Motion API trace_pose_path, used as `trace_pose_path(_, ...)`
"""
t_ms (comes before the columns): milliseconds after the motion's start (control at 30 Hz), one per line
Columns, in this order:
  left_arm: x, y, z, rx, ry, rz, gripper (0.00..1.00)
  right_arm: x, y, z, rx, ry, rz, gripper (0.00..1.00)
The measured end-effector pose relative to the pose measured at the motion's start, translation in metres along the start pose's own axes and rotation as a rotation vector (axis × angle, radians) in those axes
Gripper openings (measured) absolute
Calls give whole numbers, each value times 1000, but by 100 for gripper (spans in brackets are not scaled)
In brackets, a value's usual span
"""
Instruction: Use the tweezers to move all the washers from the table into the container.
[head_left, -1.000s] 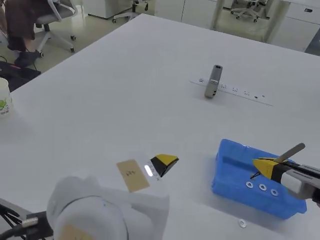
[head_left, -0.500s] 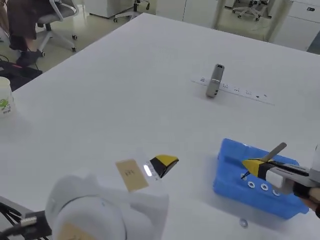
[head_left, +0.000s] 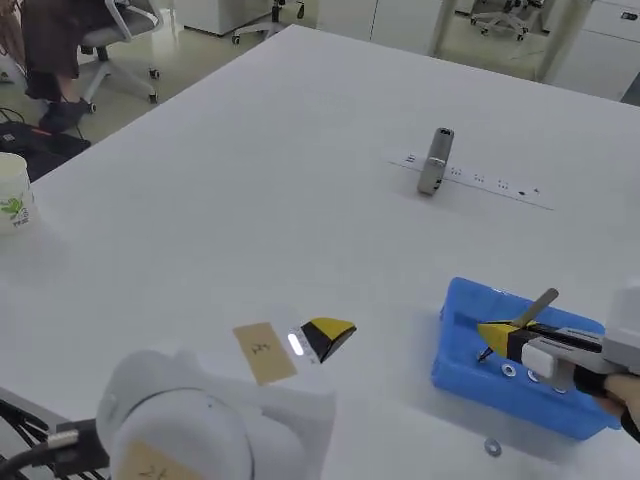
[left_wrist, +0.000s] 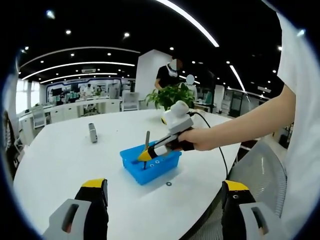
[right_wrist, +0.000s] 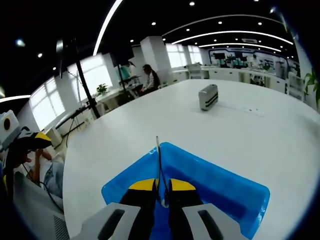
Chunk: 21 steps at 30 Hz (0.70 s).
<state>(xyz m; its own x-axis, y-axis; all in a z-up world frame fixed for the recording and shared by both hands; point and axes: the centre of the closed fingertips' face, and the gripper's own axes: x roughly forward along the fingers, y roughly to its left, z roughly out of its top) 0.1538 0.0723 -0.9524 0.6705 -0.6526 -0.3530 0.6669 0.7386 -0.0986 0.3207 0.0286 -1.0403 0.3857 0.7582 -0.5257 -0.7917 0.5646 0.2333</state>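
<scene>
Steel washers (head_left: 509, 371), three of them, lie in the blue container (head_left: 462, 296), the same count as a second ago. A stray washer (head_left: 493, 447) sits on the table (head_left: 300, 180) just outside its near wall. My right claw (head_left: 497, 330), clamped narrow on the tweezers (head_left: 535, 304), has slid their tips toward the container's left wall. Whether they carry anything is too small to tell. My left claw (left_wrist: 163, 184) hangs wide open, well apart. I judge one pick remains.

Washers (head_left: 510, 371) lie in the container (head_left: 468, 386), another washer (head_left: 493, 447) on the table (head_left: 250, 200) before it.
</scene>
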Motion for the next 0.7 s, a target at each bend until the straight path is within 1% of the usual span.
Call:
trace_pose_path(233, 1, -1, 0, -5, -1, -4, 96, -7, -3, 5, 4, -17, -7, 6)
trace_pose_path(367, 1, -1, 0, -11, 0, -7, 96, -14, -1, 9, 9, -34, -4, 6)
trace_pose_path(600, 1, -3, -1, -11, 5, -11, 95, -28, 9, 22, 22, -88, 9, 6)
trace_pose_path(700, 2, -5, -2, -9, 9, -16, 95, -36, 15, 27, 24, -113, 18, 6)
